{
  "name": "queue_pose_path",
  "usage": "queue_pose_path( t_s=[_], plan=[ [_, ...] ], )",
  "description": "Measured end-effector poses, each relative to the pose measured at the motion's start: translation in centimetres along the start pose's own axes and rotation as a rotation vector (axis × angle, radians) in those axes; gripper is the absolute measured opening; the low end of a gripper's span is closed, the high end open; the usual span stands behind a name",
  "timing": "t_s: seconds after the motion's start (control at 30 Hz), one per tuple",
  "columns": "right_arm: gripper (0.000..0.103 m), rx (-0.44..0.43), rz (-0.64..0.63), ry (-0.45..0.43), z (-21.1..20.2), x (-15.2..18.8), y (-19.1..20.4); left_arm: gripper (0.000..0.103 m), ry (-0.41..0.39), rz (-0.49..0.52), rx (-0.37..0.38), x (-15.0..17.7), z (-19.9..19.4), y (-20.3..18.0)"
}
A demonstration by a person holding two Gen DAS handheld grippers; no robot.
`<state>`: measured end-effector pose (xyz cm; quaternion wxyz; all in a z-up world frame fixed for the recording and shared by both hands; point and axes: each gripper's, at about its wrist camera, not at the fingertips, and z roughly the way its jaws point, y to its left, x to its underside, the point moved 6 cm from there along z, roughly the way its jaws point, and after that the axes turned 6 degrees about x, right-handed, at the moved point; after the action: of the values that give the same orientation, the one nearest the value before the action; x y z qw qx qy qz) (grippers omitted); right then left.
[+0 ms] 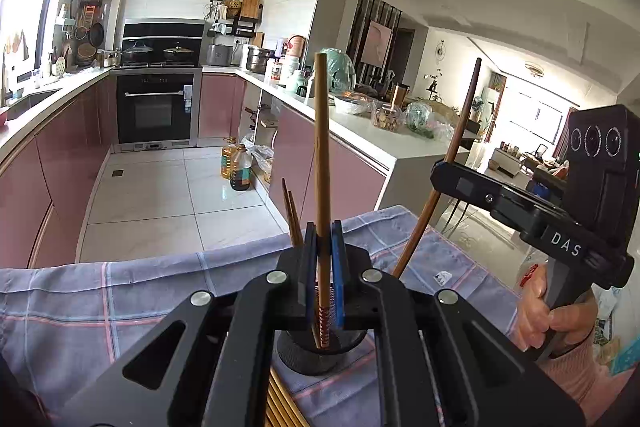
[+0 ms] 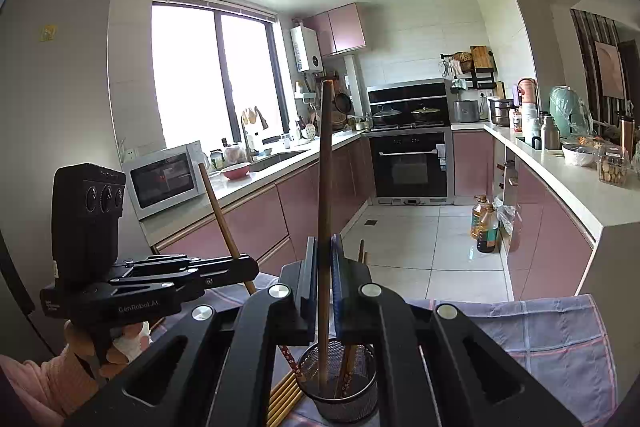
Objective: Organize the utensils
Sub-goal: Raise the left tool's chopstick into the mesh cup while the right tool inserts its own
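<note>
The left gripper (image 1: 322,259) had its blue pads pressed against a light wooden chopstick (image 1: 321,155), held nearly upright with its patterned tip down inside the black mesh holder (image 1: 316,355). To its right, the right gripper (image 2: 323,279) was clamped on a darker chopstick (image 2: 325,187), whose lower end also reached into the mesh holder (image 2: 340,387). The holder stood on a checked cloth (image 1: 120,307), just beside a bamboo mat (image 1: 280,403).
</note>
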<state>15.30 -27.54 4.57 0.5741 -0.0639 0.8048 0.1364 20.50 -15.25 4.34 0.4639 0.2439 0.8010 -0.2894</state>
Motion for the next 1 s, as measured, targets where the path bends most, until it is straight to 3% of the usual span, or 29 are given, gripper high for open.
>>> queue_pose_path(
  t_s=[0.5,1.0],
  plan=[
    [0.006,-0.024,0.034,0.336,7.4,6.5,-0.7,0.007,0.237,-0.015,0.021,5.9,6.4,1.8],
    [0.008,-0.009,0.049,0.352,9.6,7.5,-0.3,0.011,0.257,-0.024,-0.015,5.6,8.2,3.0]
  ],
)
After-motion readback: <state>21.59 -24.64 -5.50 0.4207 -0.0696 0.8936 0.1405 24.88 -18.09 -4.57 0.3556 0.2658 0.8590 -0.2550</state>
